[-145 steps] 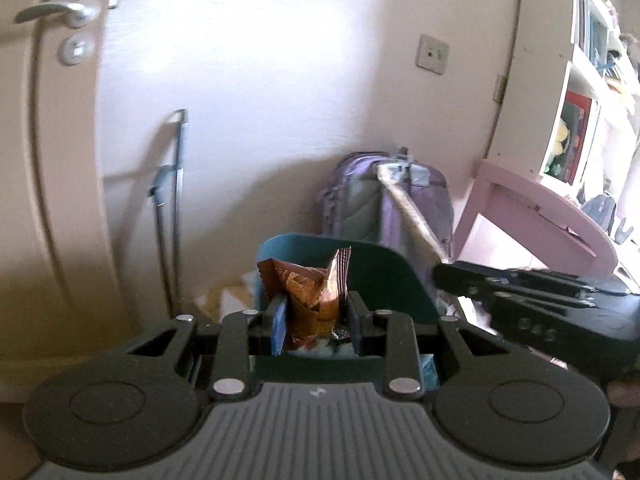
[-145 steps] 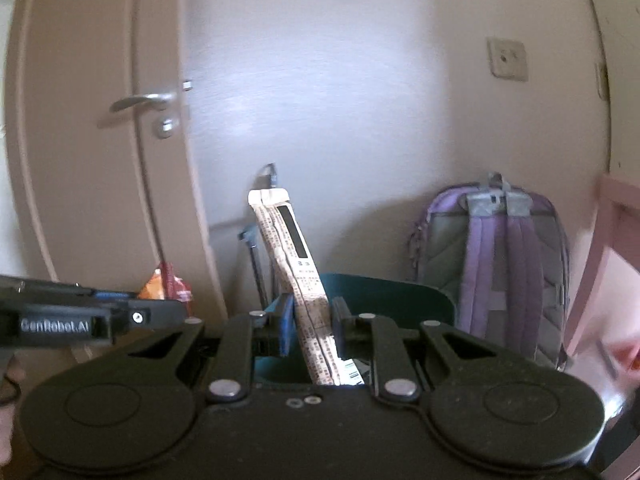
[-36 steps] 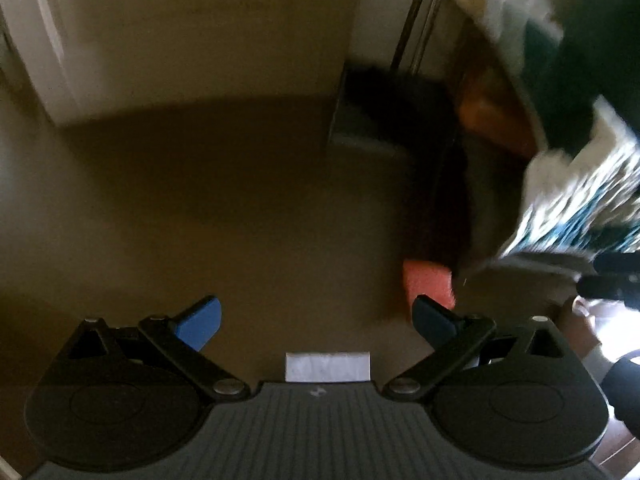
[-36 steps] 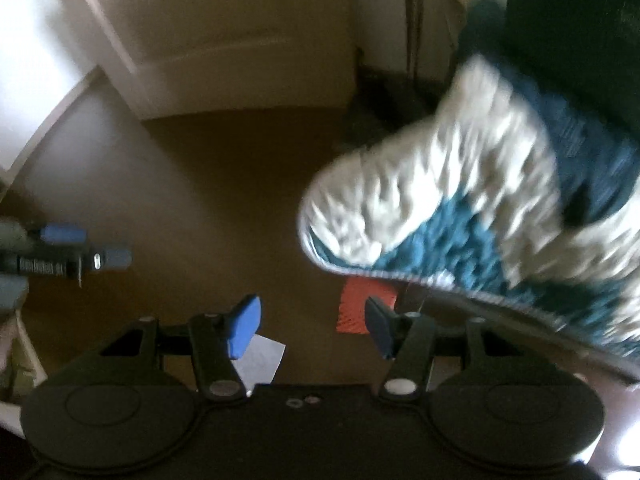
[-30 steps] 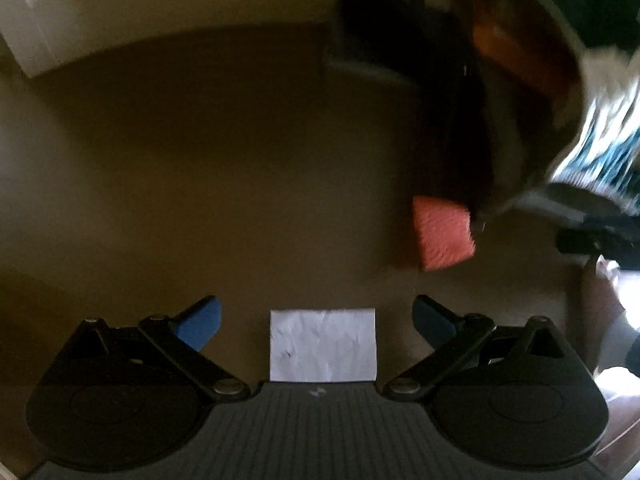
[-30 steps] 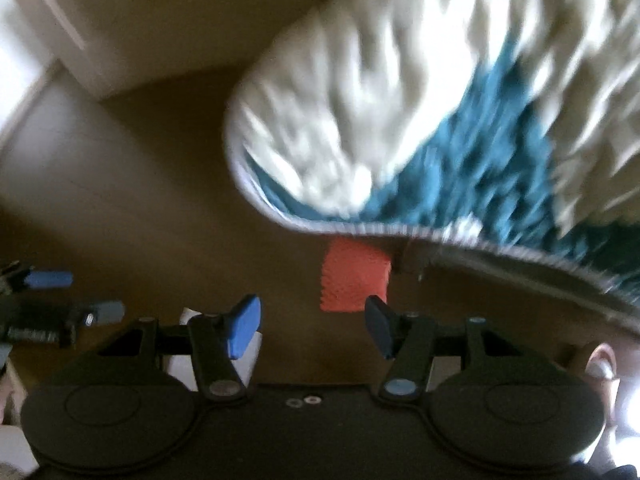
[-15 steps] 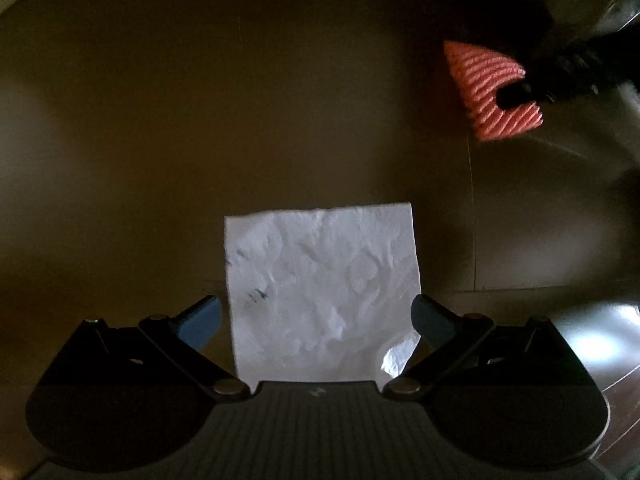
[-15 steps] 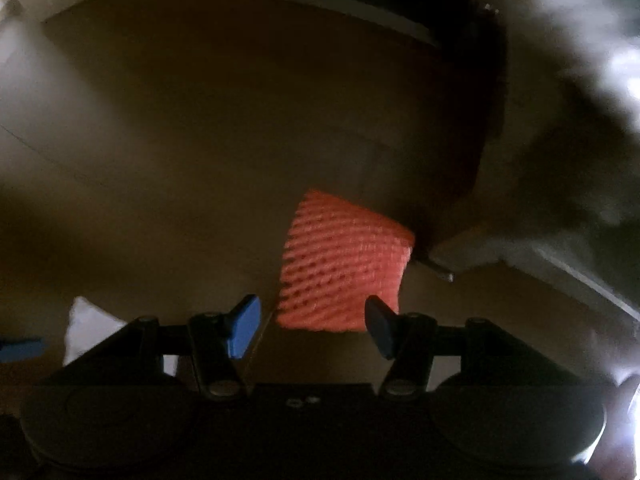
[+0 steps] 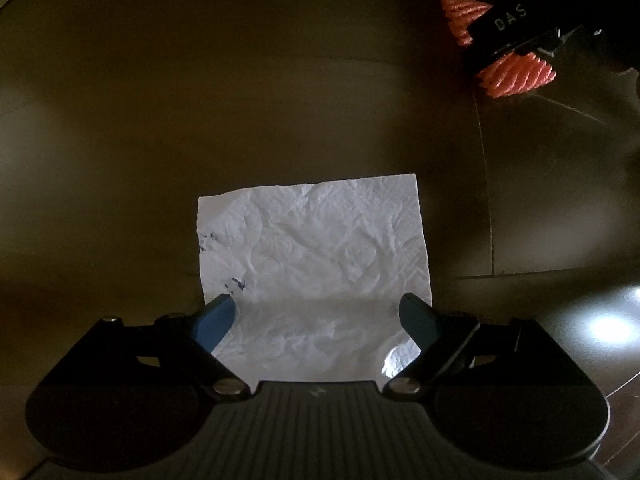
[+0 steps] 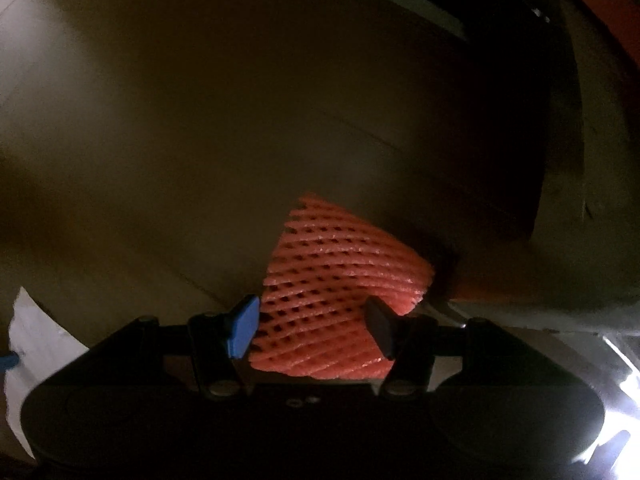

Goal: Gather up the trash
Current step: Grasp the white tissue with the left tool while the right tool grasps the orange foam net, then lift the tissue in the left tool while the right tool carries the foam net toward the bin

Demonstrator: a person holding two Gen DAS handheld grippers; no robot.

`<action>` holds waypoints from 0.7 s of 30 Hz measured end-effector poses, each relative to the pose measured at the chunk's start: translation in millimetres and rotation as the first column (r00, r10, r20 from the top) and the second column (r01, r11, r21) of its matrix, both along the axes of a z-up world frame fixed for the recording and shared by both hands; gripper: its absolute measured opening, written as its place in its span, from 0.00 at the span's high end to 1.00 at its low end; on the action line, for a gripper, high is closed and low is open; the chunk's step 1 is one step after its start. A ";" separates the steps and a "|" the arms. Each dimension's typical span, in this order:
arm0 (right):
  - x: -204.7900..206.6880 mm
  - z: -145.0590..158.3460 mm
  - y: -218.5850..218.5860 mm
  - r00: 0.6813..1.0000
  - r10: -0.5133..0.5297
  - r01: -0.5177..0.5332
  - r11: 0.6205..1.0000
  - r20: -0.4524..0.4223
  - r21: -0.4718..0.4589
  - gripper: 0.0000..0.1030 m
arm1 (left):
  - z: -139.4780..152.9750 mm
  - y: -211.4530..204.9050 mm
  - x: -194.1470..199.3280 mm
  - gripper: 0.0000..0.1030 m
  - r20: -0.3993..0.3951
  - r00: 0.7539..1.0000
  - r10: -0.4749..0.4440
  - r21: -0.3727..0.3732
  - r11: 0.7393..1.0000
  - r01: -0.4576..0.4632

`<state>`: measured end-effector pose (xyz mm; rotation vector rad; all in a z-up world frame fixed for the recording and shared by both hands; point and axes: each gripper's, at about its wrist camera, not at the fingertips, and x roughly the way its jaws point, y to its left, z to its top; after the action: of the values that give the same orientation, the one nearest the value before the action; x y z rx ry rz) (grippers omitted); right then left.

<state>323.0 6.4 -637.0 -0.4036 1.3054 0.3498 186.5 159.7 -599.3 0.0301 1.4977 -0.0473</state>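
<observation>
The left gripper (image 9: 316,316) points down at the dark floor (image 9: 160,120), its jaws closing around a crumpled white paper (image 9: 312,248) lying flat between them, not yet pinched. At two o'clock from it, the right gripper (image 10: 312,330) stands apart astride an orange foam net (image 10: 340,280), pads just beside its edges.

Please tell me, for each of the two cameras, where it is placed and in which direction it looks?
Left wrist: sits on the left gripper, facing down at the white paper on the floor; its closing jaws straddle the paper.
Right wrist: sits on the right gripper, facing steeply down at the orange foam net between its fingers.
Shared: both views show the paper, net and floor; the left view also shows the right gripper.
</observation>
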 end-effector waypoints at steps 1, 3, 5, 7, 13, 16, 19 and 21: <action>-1.9 0.0 1.5 1.000 0.016 -0.016 1.000 0.011 -0.009 0.45 | 0.8 -2.9 0.0 0.17 0.000 1.000 -0.006 0.015 1.000 0.006; -5.2 0.2 4.3 0.999 0.032 -0.032 0.999 0.019 -0.018 0.46 | 3.1 -9.0 -1.3 0.22 0.007 1.000 -0.009 0.019 1.000 0.009; -6.6 1.1 3.6 0.999 0.038 -0.038 0.999 0.018 -0.021 0.51 | 5.4 -14.2 -2.8 0.32 0.019 1.000 -0.020 0.018 1.000 0.019; -8.5 2.1 5.0 0.999 0.047 -0.047 0.998 0.022 -0.032 0.65 | 7.3 -18.3 -4.4 0.43 0.025 0.999 -0.028 0.016 0.999 0.028; -13.7 6.1 -1.1 0.996 0.083 -0.081 0.995 0.034 -0.067 0.84 | 14.0 -23.6 -0.5 0.85 0.036 0.999 -0.035 0.005 0.999 0.035; -22.2 13.1 -3.9 0.993 0.118 -0.117 0.992 0.028 -0.047 0.86 | 14.0 -20.2 0.0 0.90 0.027 0.999 -0.021 0.005 1.000 0.021; -38.9 27.5 0.8 0.989 0.150 -0.150 0.989 0.012 -0.010 0.86 | 18.8 -15.4 -1.1 0.90 0.022 1.000 0.013 -0.005 1.000 -0.013; -51.8 37.0 -0.5 0.986 0.165 -0.165 0.986 -0.007 0.015 0.86 | 25.3 -10.9 -2.1 0.90 0.030 0.999 0.035 -0.008 0.999 -0.035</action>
<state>271.2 5.9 -600.0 -0.4996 1.2799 0.4999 184.4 148.7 -573.9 -0.0012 1.4676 -0.0237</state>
